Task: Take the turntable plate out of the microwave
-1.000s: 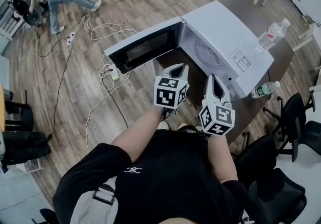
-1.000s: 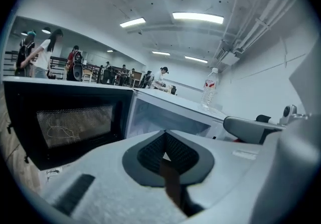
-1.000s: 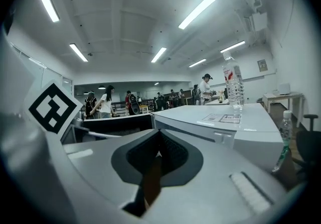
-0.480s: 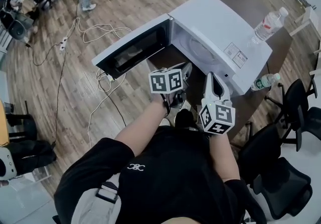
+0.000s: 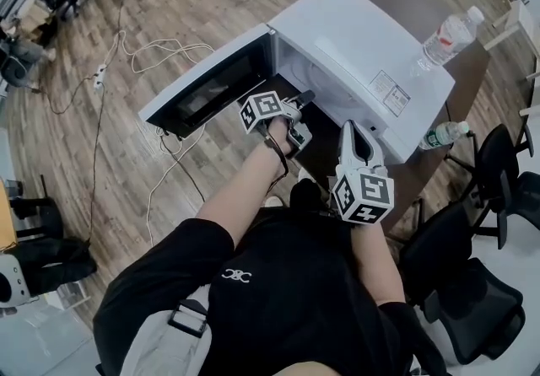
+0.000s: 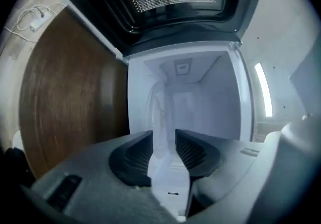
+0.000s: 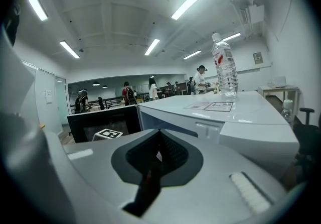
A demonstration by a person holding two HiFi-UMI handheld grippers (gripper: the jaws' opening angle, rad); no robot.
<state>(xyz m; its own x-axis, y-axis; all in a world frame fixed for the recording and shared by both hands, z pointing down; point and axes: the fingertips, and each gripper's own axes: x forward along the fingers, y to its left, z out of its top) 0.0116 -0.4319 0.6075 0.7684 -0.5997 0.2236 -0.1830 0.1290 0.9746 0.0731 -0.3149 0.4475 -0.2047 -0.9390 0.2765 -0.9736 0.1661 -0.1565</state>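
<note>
Left gripper [image 5: 301, 119] rolled, lowered toward microwave [image 5: 354, 29], jaws just opened

Smooth white microwave [image 5: 359, 37] — dark wood-grain table [image 6: 70, 92] (matt), clear plastic bottle [image 5: 447, 35]

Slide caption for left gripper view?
Left tool, jaws just opening with nothing between them, faces the open microwave and the plate inside.

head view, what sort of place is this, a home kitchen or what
Likely an open office or lab, not a home kitchen: the microwave sits on a brown table, black office chairs stand beside it, cables trail over the wood floor, and the right gripper view shows ceiling strip lights.
</note>
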